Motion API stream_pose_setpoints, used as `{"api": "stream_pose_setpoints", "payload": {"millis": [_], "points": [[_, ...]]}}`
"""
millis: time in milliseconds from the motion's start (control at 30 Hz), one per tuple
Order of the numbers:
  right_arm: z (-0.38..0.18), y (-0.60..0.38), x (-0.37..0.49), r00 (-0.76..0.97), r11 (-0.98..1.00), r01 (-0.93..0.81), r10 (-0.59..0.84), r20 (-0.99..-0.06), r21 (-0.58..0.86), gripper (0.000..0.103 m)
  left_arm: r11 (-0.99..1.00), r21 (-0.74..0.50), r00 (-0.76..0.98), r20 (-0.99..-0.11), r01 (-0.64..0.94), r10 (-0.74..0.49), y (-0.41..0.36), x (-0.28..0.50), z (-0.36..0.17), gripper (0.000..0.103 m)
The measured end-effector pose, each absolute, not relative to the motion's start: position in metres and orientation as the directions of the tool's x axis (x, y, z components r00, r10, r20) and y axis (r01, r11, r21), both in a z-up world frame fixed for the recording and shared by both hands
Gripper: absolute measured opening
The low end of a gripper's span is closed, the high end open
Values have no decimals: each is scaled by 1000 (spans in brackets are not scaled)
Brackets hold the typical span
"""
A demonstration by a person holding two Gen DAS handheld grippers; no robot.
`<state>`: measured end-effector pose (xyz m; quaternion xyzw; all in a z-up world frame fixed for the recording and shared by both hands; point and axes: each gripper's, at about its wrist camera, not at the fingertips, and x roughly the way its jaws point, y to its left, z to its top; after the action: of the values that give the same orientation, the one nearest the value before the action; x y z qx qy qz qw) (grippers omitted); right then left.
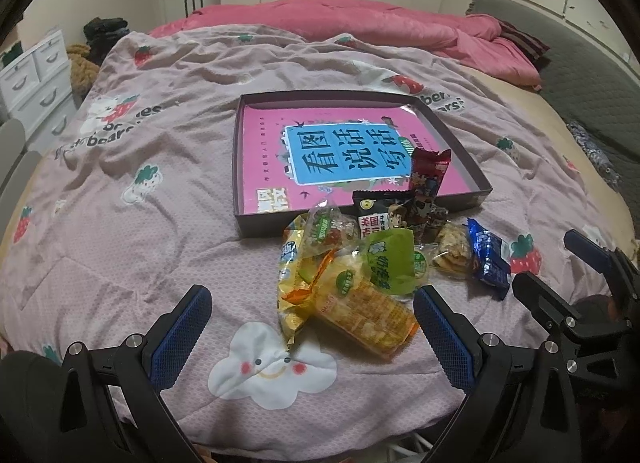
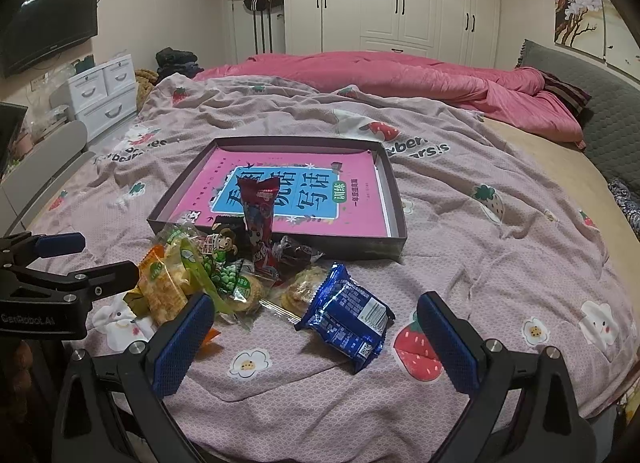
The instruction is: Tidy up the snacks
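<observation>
A heap of several wrapped snacks lies on the bed in front of a shallow dark box [image 1: 256, 219] [image 2: 360, 249] that holds a pink book [image 1: 280, 167] [image 2: 352, 219]. An orange-yellow cracker pack [image 1: 360, 315] [image 2: 164, 291] sits between the open fingers of my left gripper [image 1: 312, 327]. A blue biscuit pack [image 1: 490, 259] [image 2: 348, 315] lies between the open fingers of my right gripper [image 2: 316, 331]. A red-wrapped stick [image 1: 428, 183] [image 2: 260, 219] leans on the box's near wall. Neither gripper touches a snack.
The pink strawberry-print quilt [image 1: 160, 223] [image 2: 480, 263] covers the bed. A rumpled pink duvet [image 2: 400, 75] lies at the far side, a grey headboard [image 2: 608, 111] to the right. White drawers [image 2: 104, 95] stand at the left. The other gripper [image 1: 580, 295] [image 2: 60, 263] shows in each view.
</observation>
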<state>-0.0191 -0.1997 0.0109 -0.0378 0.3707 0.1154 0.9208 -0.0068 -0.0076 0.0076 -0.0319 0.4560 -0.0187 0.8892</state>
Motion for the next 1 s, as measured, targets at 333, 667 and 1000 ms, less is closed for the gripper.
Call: {"api": "stream_pose_setpoints", "payload": {"millis": [333,667,1000], "points": [[11,-200,-19,699,970,-241,185,-691,15,102,997,-76,585,-809,10,-67,-9,-8,7,101],[11,-200,-19,698,970,-241,186,-692,17,102,997,-76,584,-809,13,-69,-10,-8,7,101],[6,-204,-15,688,971,-235,191,-700,34,102,996,-85,575,-815,13,-77,-9,-7,4,101]]}}
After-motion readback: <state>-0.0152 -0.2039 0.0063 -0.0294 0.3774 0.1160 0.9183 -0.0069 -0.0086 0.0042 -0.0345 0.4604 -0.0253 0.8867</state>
